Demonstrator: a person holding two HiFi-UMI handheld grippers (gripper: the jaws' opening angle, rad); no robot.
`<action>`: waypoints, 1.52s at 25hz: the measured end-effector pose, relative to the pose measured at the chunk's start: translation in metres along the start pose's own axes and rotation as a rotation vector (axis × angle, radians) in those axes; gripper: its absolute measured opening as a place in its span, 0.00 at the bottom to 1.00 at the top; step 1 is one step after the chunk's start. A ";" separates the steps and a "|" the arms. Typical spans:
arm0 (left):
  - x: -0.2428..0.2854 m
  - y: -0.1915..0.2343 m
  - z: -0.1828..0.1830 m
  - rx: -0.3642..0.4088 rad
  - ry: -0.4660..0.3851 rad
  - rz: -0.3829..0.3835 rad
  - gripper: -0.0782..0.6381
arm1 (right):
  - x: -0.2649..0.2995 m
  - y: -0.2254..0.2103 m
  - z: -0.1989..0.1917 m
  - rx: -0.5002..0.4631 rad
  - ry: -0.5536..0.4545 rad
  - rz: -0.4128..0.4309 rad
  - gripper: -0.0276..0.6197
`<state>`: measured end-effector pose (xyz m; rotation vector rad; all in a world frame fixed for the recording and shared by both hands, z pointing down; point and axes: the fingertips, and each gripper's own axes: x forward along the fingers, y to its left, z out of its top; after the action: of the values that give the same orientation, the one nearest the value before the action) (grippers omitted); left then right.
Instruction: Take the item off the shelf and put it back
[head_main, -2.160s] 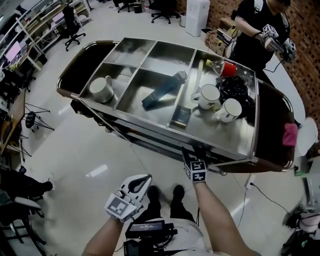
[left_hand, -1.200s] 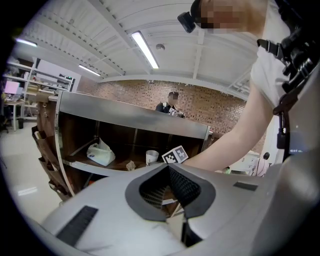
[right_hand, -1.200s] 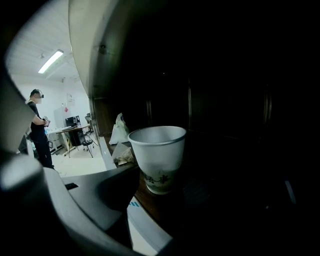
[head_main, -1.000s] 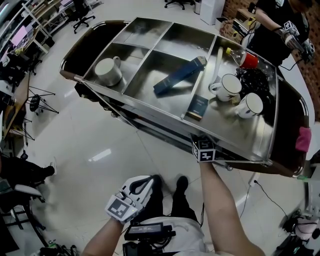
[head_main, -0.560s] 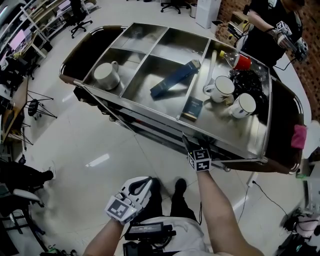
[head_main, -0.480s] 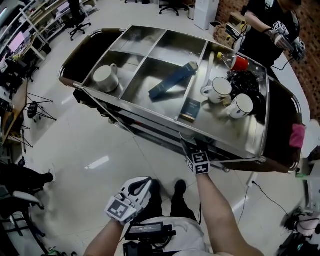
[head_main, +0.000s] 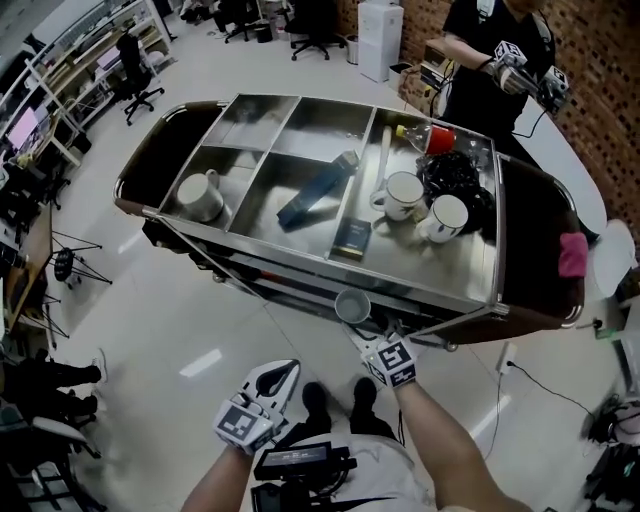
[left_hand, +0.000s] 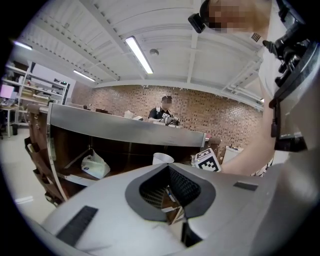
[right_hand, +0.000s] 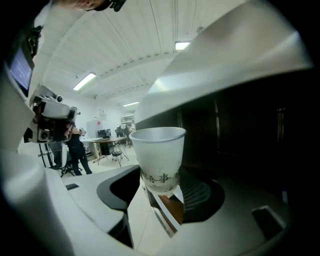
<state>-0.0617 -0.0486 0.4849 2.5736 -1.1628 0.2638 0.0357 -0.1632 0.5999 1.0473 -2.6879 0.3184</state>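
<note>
A white paper cup (head_main: 352, 306) with dark print sits upright between the jaws of my right gripper (head_main: 360, 328), just in front of the steel cart's front edge (head_main: 300, 275) and below its top. In the right gripper view the cup (right_hand: 159, 155) fills the middle, and the right gripper (right_hand: 161, 187) is shut on its lower part, with the dark shelf space behind. My left gripper (head_main: 262, 398) hangs low near my body, away from the cart, with its jaws together and nothing in them. In the left gripper view the left gripper (left_hand: 175, 210) points at the cart, and the cup (left_hand: 162, 158) shows beyond it.
The cart's top tray (head_main: 452, 285) holds white mugs (head_main: 401, 195), a blue box (head_main: 315, 193), a small dark box (head_main: 352, 238), a red-capped bottle (head_main: 430, 137) and black cables (head_main: 452, 172). A person (head_main: 490, 70) stands behind the cart. A white bag (left_hand: 95, 166) lies on the lower shelf.
My right gripper has drawn back from under the cart's top toward me, and it now has the paper cup in it. The left gripper has barely moved.
</note>
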 end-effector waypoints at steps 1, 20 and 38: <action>0.000 -0.001 0.002 0.000 -0.003 0.000 0.12 | -0.006 0.007 0.005 -0.004 -0.010 0.021 0.40; 0.006 -0.004 0.020 0.041 -0.050 -0.053 0.12 | -0.089 0.082 0.104 -0.058 -0.089 0.196 0.40; -0.001 -0.016 0.041 0.076 -0.095 -0.080 0.12 | -0.107 0.115 0.121 -0.093 -0.082 0.233 0.40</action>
<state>-0.0486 -0.0519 0.4434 2.7183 -1.0986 0.1725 0.0162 -0.0480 0.4399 0.7377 -2.8719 0.1926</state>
